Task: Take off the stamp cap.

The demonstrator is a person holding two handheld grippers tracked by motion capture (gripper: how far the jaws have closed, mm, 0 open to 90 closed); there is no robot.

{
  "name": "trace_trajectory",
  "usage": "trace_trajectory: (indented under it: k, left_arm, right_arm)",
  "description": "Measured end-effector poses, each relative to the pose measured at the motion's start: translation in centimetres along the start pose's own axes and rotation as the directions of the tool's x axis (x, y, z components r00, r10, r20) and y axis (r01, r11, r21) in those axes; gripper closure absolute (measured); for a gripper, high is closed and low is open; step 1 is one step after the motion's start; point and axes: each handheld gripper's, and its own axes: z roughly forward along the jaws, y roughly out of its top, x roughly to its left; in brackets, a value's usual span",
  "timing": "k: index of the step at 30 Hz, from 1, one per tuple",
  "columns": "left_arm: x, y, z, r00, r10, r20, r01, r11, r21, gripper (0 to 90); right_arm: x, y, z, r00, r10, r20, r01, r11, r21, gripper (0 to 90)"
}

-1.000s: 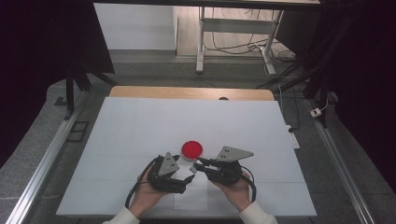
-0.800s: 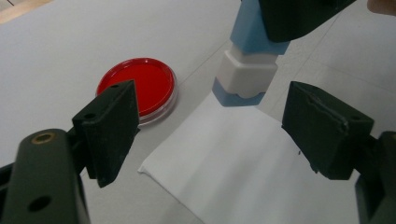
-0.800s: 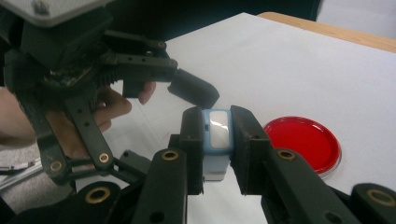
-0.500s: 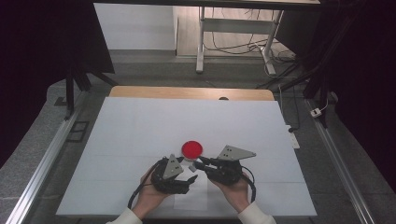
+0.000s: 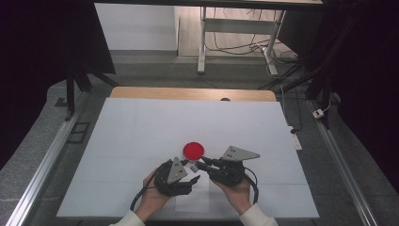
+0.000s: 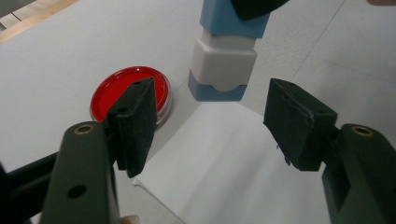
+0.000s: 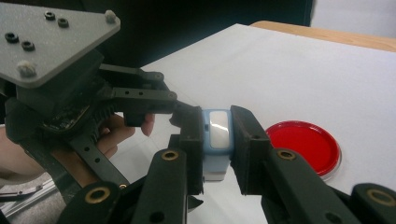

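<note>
A blue and white stamp is clamped between the jaws of my right gripper, which is shut on its upper body. Its lower end hangs over the far corner of a white paper sheet; I cannot tell whether it touches. A round red ink pad lies just left of the stamp. My left gripper is open, its jaws spread above the paper and facing the stamp. In the high view both grippers meet just in front of the ink pad.
The white table cover stretches wide to the left, right and back. A wooden strip runs along the far edge. Metal rails line both sides. The person's hands come in at the near edge.
My left gripper has edged right and slightly nearer, closing in on the stamp. The right gripper with the stamp has barely moved.
</note>
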Motion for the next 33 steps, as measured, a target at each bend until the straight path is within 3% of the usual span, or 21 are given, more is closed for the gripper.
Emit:
trace_trajectory:
  k: [14, 33]
  left_arm:
    - [-0.16, 0.01, 0.11, 0.9994, 0.033, -0.009, -0.033, 0.9995, 0.002, 48.9]
    - [-0.21, -0.01, 0.23, 0.9988, 0.049, -0.005, -0.049, 0.9987, 0.016, 59.7]
  right_arm:
    - [-0.19, -0.19, 0.12, 0.9998, 0.021, -0.006, -0.022, 1.0, -0.004, 75.7]
    - [-0.25, -0.25, 0.13, 0.9997, 0.025, -0.001, -0.025, 1.0, -0.004, 75.7]
